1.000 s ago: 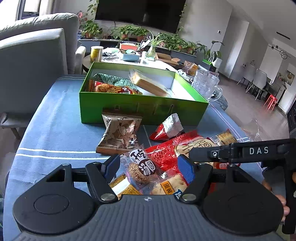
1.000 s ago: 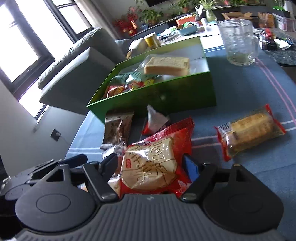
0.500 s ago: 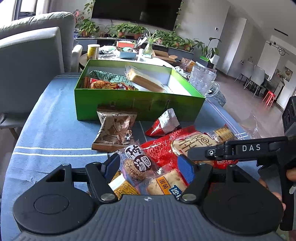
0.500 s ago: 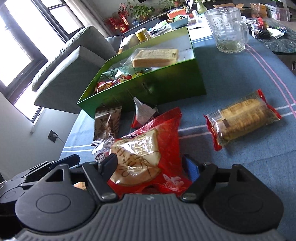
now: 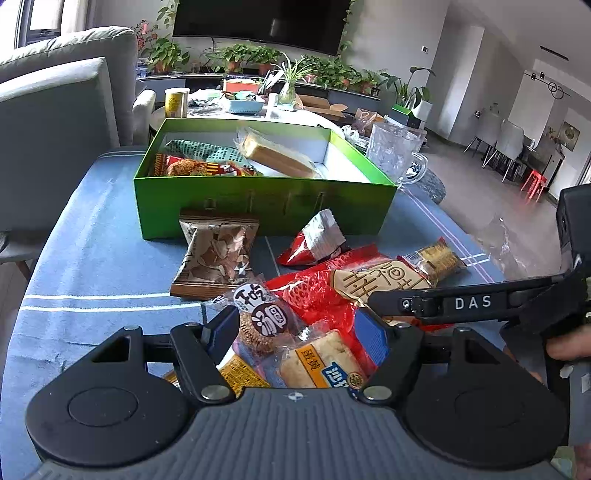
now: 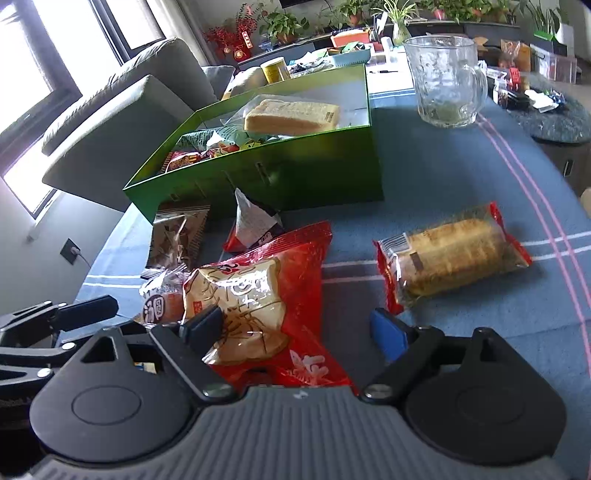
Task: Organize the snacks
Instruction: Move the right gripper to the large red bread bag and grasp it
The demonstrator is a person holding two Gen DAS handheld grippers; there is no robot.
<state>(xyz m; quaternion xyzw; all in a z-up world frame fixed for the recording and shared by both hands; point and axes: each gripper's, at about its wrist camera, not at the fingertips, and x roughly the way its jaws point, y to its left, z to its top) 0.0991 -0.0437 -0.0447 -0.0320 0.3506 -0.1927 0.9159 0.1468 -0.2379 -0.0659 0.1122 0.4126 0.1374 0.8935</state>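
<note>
Between the spread fingers of the right gripper (image 6: 295,328), near the table's front edge, the red pastry bag (image 6: 258,295) is straddled but not yet clamped, its long axis running away toward the green box (image 6: 295,173). Beside it the left gripper (image 5: 295,328) is held apart over smaller packets (image 5: 288,347). Farther on, the box is seen part filled.

Blue striped tablecloth (image 5: 92,258) covers the table; clear glass mug (image 6: 445,81) stands on it just beside the far right corner of the box. Grey sofa (image 5: 55,110) on the left. Yellow can (image 5: 176,102) and blue tray (image 5: 242,106) on the cluttered table behind, potted plants (image 5: 236,59) under a wall TV (image 5: 262,18).
</note>
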